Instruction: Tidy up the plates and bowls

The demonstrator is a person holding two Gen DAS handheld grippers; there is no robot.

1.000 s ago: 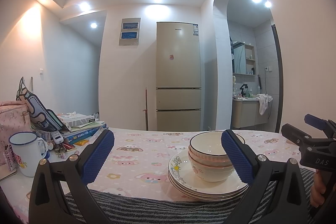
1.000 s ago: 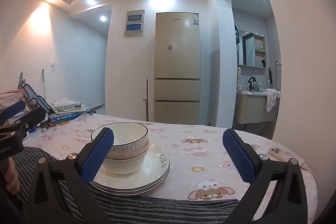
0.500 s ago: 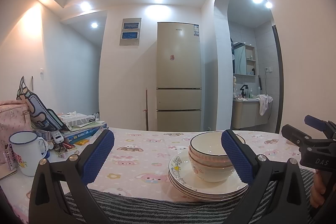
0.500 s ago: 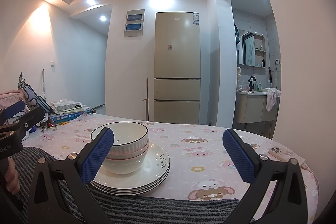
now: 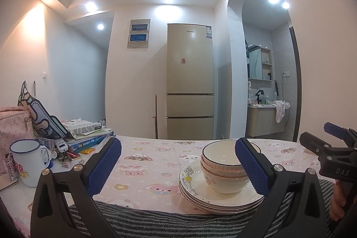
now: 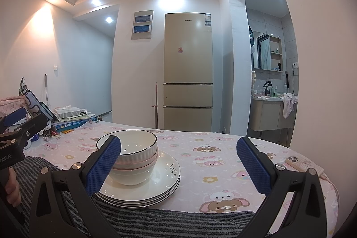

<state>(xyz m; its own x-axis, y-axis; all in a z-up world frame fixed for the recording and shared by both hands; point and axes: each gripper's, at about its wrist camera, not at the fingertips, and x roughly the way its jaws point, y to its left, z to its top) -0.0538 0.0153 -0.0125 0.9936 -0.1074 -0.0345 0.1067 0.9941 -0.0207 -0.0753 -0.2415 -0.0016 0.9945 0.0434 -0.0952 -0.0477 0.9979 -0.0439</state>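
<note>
- My table (image 6: 223, 162) has a pink cloth with cartoon bears and bunnies all over it.
- Along the near edge there's a grey striped towel (image 6: 156, 220) spread flat.
- The stack of plates (image 6: 162, 184) sits partly on that towel and partly on the pink cloth, with the nested bowls (image 6: 136, 157) on top of it.
- Far left is the messy bit: a white enamel mug (image 5: 28, 165) with a blue rim, a pink bag (image 5: 13, 126) behind it, and a pile of books (image 5: 89, 137) with a tissue box (image 5: 81, 125) on top.
- Over by the right edge lies a phone (image 6: 303, 165) in a pale patterned case.
</note>
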